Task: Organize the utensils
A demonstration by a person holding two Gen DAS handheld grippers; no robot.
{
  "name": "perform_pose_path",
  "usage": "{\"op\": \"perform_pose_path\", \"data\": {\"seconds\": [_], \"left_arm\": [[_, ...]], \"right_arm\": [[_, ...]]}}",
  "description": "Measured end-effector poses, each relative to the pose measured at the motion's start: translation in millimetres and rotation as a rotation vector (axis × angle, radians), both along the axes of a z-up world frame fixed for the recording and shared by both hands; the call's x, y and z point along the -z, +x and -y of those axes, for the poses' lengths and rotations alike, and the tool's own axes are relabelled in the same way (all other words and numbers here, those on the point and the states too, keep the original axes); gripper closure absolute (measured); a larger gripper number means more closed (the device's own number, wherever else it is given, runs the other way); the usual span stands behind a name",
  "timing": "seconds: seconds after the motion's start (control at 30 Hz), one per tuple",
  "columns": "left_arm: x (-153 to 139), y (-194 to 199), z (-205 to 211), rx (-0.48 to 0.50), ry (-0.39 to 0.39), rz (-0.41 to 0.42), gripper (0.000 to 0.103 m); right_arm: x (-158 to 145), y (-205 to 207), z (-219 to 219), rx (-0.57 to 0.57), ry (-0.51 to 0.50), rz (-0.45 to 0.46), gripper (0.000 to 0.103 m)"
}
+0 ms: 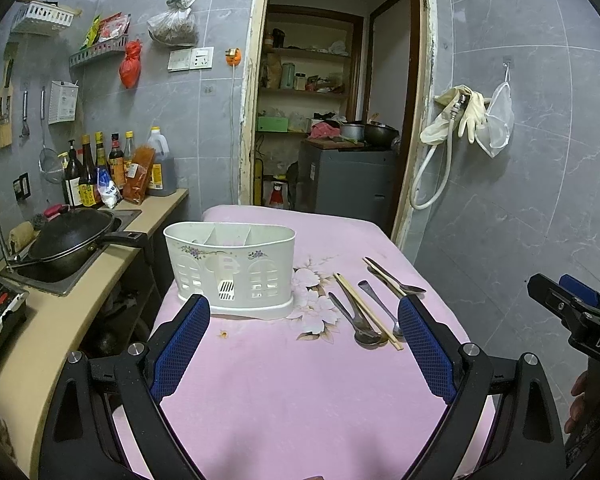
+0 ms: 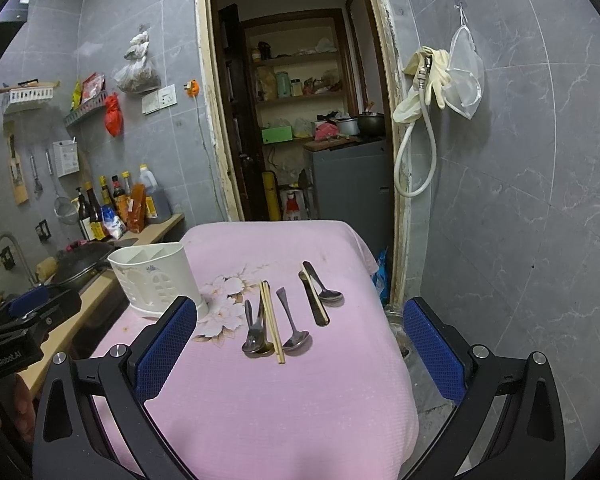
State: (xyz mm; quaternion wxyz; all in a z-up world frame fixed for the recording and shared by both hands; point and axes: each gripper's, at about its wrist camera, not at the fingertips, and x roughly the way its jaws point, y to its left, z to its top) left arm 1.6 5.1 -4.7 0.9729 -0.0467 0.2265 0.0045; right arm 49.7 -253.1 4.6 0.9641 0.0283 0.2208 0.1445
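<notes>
The left gripper [image 1: 304,344] hangs above the near part of the pink tablecloth [image 1: 284,392] with its blue-padded fingers [image 1: 180,348] spread wide and nothing between them; the right gripper [image 2: 300,348] is likewise spread wide and empty above the same cloth; a white utensil caddy [image 1: 230,266] with inner dividers stands upright on the left side of the table, apart from the cutlery; to its right lie two overlapping metal spoons [image 2: 256,330] with a pair of wooden chopsticks [image 2: 273,318] laid against them, a single spoon [image 2: 294,326] just beside those, and farther right another spoon [image 2: 325,286] next to a second pair of chopsticks [image 2: 315,300]; a black wok [image 1: 70,238] sits in the sink on the counter to the left.
</notes>
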Motion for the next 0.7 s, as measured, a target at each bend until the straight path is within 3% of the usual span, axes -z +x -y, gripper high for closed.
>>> {"op": "perform_pose_path", "data": {"seconds": [0.27,0.7], "left_arm": [[-4,5,-5,0.019,0.026,0.015,0.011],[-25,41,-5,0.058,0.019,0.132,0.011]], "right_arm": [[-3,1,-3,0.016,0.009,0.014,0.000],[-30,10,-15,0.058,-0.029,0.125,0.000]]}}
